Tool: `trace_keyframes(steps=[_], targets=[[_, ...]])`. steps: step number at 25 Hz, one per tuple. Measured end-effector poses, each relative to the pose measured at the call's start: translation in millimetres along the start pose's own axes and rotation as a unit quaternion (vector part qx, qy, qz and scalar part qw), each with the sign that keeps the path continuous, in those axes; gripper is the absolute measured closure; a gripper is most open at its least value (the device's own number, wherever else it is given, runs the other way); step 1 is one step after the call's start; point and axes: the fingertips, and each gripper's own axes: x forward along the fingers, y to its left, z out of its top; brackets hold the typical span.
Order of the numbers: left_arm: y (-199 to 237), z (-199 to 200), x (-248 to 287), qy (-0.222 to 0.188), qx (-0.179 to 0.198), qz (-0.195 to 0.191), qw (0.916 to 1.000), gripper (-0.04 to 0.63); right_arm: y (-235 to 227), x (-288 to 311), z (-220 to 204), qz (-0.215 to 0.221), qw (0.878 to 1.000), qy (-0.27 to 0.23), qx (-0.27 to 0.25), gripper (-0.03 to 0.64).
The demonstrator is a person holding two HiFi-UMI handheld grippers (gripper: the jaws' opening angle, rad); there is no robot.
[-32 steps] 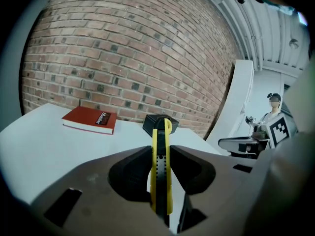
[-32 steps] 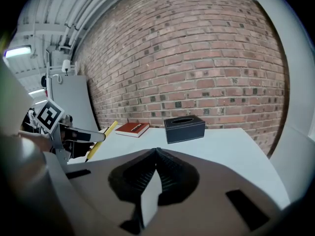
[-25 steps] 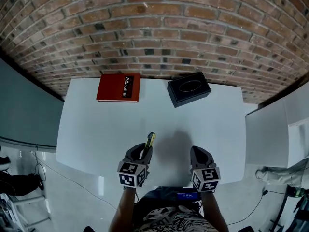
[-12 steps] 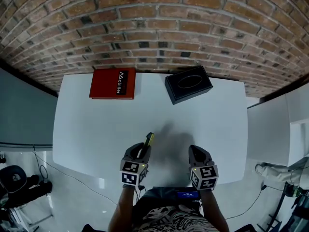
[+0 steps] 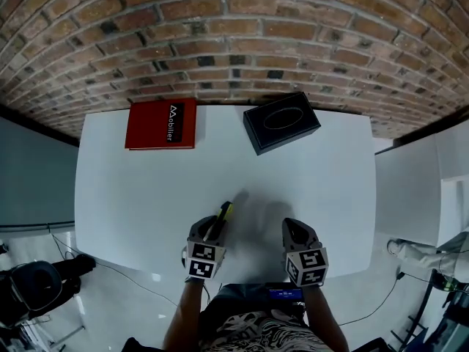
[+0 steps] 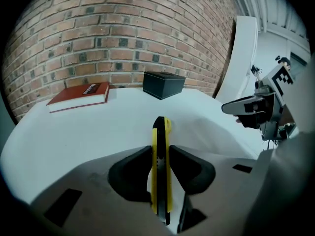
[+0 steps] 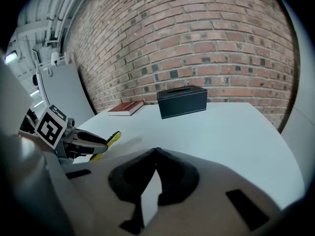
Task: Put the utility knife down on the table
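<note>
"Left gripper (image 6: 160, 154): what does it have?"

"Its two dark, rounded jaws are clamped on the flat sides of one utility knife (image 6: 160, 167). The knife is a slim, straight handle, yellow with a black strip down the middle. Its front end sticks out past the jaws toward the brick wall (image 5: 234, 42). The head view places it over the near part of the table (image 5: 139, 189); whether it touches the surface cannot be told."

"And the right gripper (image 7: 155, 154)?"

"Its jaws are together, tips meeting, with nothing between them. It sits beside the left one, apart from it. That makes two grippers, each carrying one cube of black-and-white square markers."

"What else is on the table?"

"Two things, both at the far edge by the wall. One is a thin red book (image 5: 162, 124), lying flat, with a dark band whose white print seems to read 'Mobilier'. The other is a black rectangular box (image 5: 281, 122) with an oval opening in its top. The tabletop itself is smooth, plain and white."
</note>
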Motion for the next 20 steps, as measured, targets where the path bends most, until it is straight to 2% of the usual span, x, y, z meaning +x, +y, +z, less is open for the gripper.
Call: trace_keyframes(steps=[11,20], targets=[[-3,-5,19,0.024,0.023,-0.002,0.9995,0.476,-10,8,-1,-0.003,1.0,0.006,0.006,0.617],[-5,-9,27,0.018,0.035,-0.002,0.9992,0.476,-15,3,2,-0.006,1.0,0.002,0.007,0.617]])
